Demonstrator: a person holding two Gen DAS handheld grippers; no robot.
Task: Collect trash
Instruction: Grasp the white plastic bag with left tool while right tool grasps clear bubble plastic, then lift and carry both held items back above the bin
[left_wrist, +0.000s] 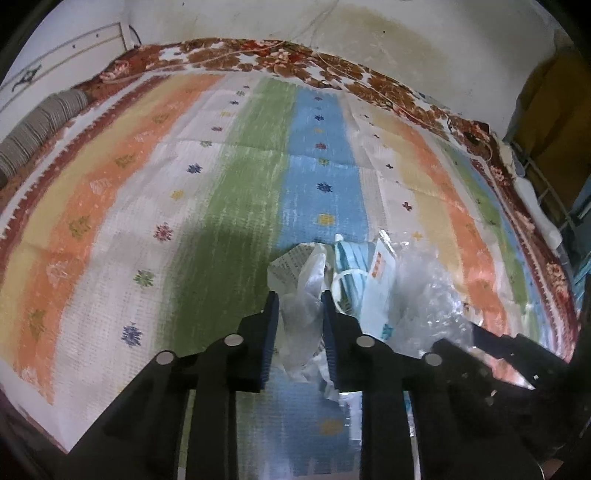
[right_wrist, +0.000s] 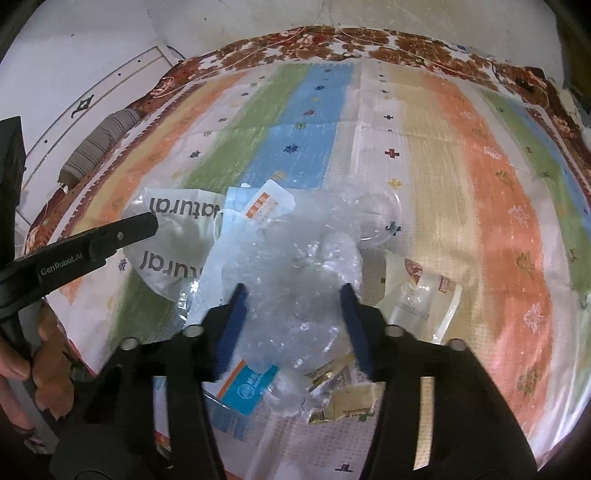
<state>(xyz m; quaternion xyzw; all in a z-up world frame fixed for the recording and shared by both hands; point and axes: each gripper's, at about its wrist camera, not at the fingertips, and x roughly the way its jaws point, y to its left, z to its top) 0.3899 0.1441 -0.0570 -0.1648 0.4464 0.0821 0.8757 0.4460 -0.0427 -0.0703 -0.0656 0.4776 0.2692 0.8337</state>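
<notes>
A heap of trash lies on a striped bedsheet (left_wrist: 147, 184). My left gripper (left_wrist: 300, 295) is shut on a thin white plastic bag (left_wrist: 301, 317), which fills the gap between its blue pads. That bag carries dark "natural" lettering (right_wrist: 173, 240) in the right wrist view, where one left finger (right_wrist: 140, 227) reaches onto it. My right gripper (right_wrist: 293, 291) sits down in the heap, its pads pressed against both sides of crumpled clear plastic wrap (right_wrist: 295, 266). Around it lie a blue-white packet with an orange label (right_wrist: 262, 206), a clear round lid (right_wrist: 384, 221), a cream wrapper (right_wrist: 417, 291) and a gold wrapper (right_wrist: 343, 402).
A grey striped bolster (left_wrist: 40, 125) lies at the sheet's far left edge against a white wall. A floral red-brown blanket (left_wrist: 258, 59) borders the sheet at the back. A person's hand (right_wrist: 14, 365) holds the left gripper's handle. A metal rack (left_wrist: 546, 199) stands off the right edge.
</notes>
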